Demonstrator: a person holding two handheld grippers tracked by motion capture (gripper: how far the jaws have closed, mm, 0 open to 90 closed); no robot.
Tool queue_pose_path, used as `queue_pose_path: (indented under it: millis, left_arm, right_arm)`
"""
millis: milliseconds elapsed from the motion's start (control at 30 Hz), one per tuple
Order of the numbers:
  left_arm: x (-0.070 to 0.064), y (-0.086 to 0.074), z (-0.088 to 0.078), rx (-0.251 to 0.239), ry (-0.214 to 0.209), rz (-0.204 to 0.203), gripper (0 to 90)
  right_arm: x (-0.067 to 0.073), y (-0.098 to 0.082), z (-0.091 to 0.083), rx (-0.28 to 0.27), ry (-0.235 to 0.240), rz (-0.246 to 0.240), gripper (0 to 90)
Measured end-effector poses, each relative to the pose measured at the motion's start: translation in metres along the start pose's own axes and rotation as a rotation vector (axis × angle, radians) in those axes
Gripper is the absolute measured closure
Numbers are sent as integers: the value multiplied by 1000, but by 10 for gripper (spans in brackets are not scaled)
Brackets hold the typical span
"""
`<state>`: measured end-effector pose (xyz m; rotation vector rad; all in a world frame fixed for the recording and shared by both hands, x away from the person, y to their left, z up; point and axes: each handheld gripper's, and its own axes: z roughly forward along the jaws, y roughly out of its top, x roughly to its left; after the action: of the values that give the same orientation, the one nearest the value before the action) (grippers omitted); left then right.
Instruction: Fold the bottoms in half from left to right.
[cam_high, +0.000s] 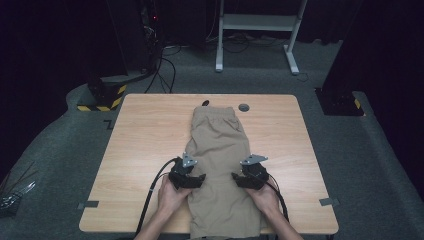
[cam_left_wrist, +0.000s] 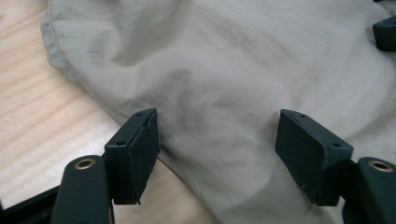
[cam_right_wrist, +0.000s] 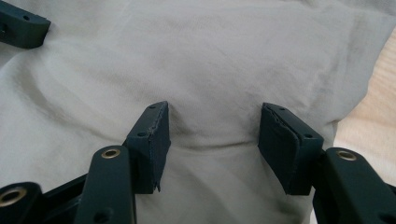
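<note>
Wooden surface (cam_high: 145, 135) carried tan shorts (cam_high: 220, 150) laid flat down its middle, waistband at the far end, legs toward the person. Left claw (cam_high: 196, 180) sat at the shorts' left edge and right claw (cam_high: 239, 179) at the right edge. Both stood wide open over the cloth, gripping nothing.

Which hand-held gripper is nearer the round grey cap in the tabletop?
Right. The right hand-held gripper sits on the shorts more directly below the grey cap; the left hand-held gripper is farther left.
</note>
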<state>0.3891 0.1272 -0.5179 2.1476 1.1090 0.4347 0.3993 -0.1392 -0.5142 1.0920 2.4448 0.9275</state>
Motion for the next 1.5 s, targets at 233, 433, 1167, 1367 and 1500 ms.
queue_pose_path:
  millis: [233,433,1167,1367,1500]
  left_arm:
    - [18,7,8,-13,5,-22,300]
    - [31,15,13,5,17,-31,320]
    - [26,0,-13,9,-16,-164,256]
    - [15,-3,-10,39,-13,-147,227]
    - [17,-1,-7,36,6,-167,225]
  right_arm:
    - [-4,16,14,4,-16,12,411]
    - [-5,23,23,-16,-32,36,413]
    - [-34,-3,-8,-30,-28,196,392]
    - [-17,-1,-1,1,-51,142,377]
    - [-18,-1,0,-7,-49,162,377]
